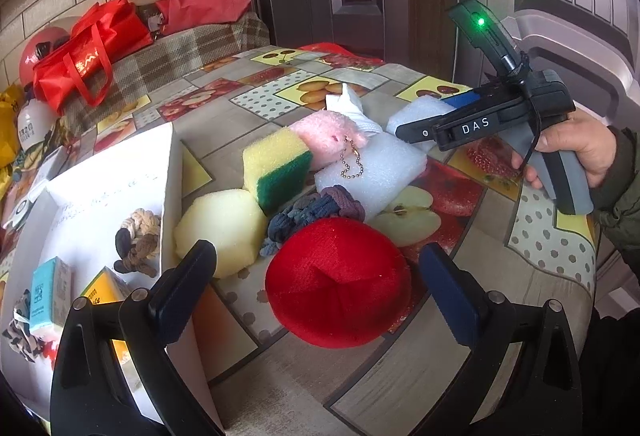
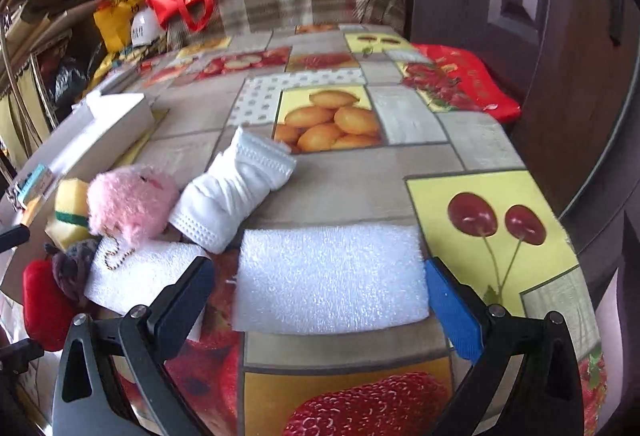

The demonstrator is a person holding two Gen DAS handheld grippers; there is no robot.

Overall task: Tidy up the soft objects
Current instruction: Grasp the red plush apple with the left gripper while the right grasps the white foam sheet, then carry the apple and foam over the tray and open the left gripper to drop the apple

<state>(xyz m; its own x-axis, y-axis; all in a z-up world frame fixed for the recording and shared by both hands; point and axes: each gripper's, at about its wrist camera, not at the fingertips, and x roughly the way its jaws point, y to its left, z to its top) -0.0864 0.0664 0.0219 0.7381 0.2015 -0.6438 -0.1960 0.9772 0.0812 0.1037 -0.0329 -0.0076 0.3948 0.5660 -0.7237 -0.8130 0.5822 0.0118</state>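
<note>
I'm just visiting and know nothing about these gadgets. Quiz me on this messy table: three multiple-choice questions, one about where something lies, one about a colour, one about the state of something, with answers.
1. Where is the knotted rope toy?
A. Inside the white box
B. On the red cushion
C. Beside the white sock

2. What colour is the scouring layer of the yellow sponge?
A. Blue
B. Green
C. Black

3. How does the right gripper stand around the white foam block?
A. Shut tight on it
B. Open, a finger at each end
C. Far away from it

Answers:
1 A: the left wrist view shows it lying on the box floor.
2 B: a green band runs along the sponge's lower edge.
3 B: the block lies on the table between its spread fingers, unsqueezed.
</note>
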